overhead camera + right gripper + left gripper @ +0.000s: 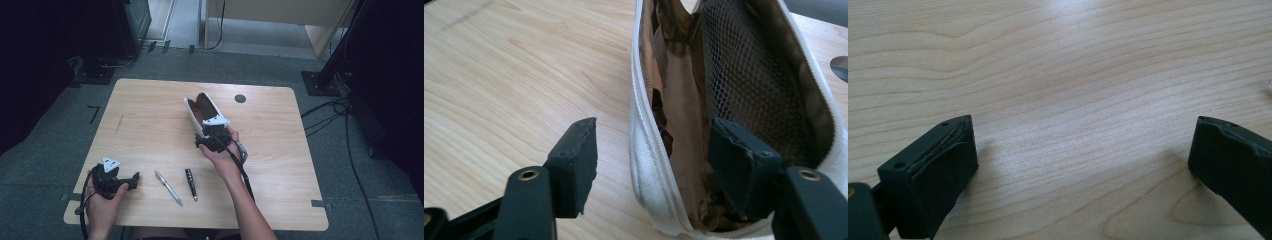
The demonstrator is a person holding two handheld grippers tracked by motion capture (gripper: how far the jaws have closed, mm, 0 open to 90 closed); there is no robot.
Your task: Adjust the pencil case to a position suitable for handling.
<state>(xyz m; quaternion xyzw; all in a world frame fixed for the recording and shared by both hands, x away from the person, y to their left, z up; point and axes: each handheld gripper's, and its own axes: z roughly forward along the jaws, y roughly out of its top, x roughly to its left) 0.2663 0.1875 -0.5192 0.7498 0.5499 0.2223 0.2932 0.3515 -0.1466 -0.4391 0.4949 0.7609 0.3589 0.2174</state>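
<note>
We have the wooden table w/ rounded corners; its near edge runs just below our hands, and the far-left part of the top is bare wood, so plenty of open room there. A dark round grommet sits near the far edge, right of centre. The white pencil case lies at table centre, long axis running far-left to near-right, well in from every edge, mouth unzipped and gaping upward. Our right gripper is at the case's near end; in the right gripper view its jaws are spread, one inside the pouch against the brown lining, the other outside on the table side, w/ the white zip-edged wall between them but a gap showing, not pinched. The case looks soft: white woven outside, tan fabric lining, a dark mesh pocket on one inner wall. Near edge, centre: a silver pen and a black pen lie side by side, apart, both clear of the case. Our left gripper rests near the near-left corner, jaws spread wide over bare wood, holding nothing.
</note>
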